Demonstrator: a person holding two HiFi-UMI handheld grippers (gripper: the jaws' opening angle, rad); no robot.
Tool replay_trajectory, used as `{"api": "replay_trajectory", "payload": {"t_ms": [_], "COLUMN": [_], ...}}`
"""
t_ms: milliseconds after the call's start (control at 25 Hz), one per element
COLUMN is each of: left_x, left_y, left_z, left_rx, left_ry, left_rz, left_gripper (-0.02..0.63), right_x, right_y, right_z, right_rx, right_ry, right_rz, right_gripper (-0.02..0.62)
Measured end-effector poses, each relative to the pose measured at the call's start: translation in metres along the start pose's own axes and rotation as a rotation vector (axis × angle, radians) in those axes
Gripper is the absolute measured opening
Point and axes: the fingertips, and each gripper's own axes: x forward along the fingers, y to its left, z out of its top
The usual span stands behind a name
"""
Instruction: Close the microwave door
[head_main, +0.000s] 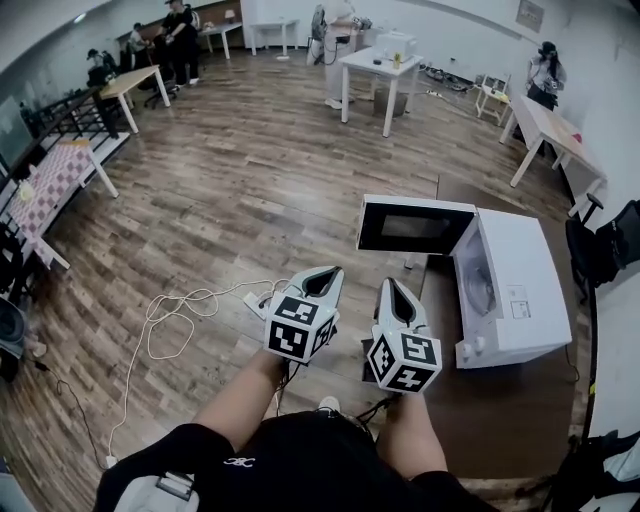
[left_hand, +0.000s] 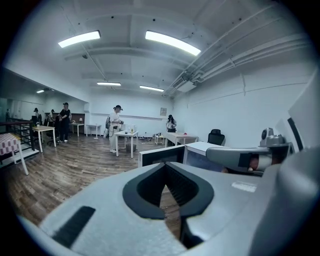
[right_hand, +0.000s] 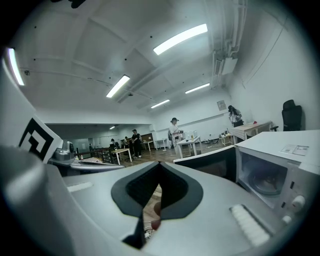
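Observation:
A white microwave (head_main: 520, 290) stands on a brown table (head_main: 500, 420) at the right, its dark-windowed door (head_main: 415, 225) swung wide open to the left. Both grippers are held side by side over the floor, short of the door. My left gripper (head_main: 322, 283) is shut with nothing in it, and so is my right gripper (head_main: 392, 290). In the left gripper view the closed tips (left_hand: 165, 164) point at the door (left_hand: 160, 155). In the right gripper view the shut gripper (right_hand: 159, 164) has the door (right_hand: 210, 162) and the open cavity (right_hand: 267, 180) to its right.
A white cable (head_main: 170, 320) and a power strip (head_main: 262, 300) lie on the wooden floor to the left. A black chair (head_main: 605, 245) stands beyond the microwave. White tables (head_main: 380, 70) and several people are far across the room.

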Motion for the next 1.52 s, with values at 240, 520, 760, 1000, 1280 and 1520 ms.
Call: {"api": "replay_trajectory", "payload": {"t_ms": [240, 520, 760, 1000, 1280, 1520], "left_x": [0.062, 0.114, 0.162, 0.209, 0.251, 0.265], "left_y": [-0.013, -0.023, -0.025, -0.016, 0.011, 0.040], "left_z": [0.022, 0.030, 0.040, 0.055, 0.063, 0.053], "left_rx": [0.033, 0.028, 0.059, 0.090, 0.132, 0.182], "left_ry": [0.020, 0.022, 0.028, 0.041, 0.061, 0.083], "left_rz": [-0.075, -0.182, -0.314, -0.445, -0.529, -0.573], "left_gripper": [0.011, 0.011, 0.011, 0.011, 0.011, 0.011], "right_x": [0.026, 0.047, 0.070, 0.099, 0.126, 0.144], "right_y": [-0.059, -0.097, -0.123, -0.147, -0.162, -0.166], "right_z": [0.019, 0.027, 0.030, 0.040, 0.042, 0.037], "right_rx": [0.025, 0.003, 0.000, 0.020, 0.024, 0.044], "right_ry": [-0.011, -0.017, -0.017, -0.048, -0.064, -0.065], "right_rz": [-0.090, -0.195, -0.316, -0.450, -0.560, -0.608], "right_gripper": [0.002, 0.002, 0.002, 0.002, 0.002, 0.002]}}
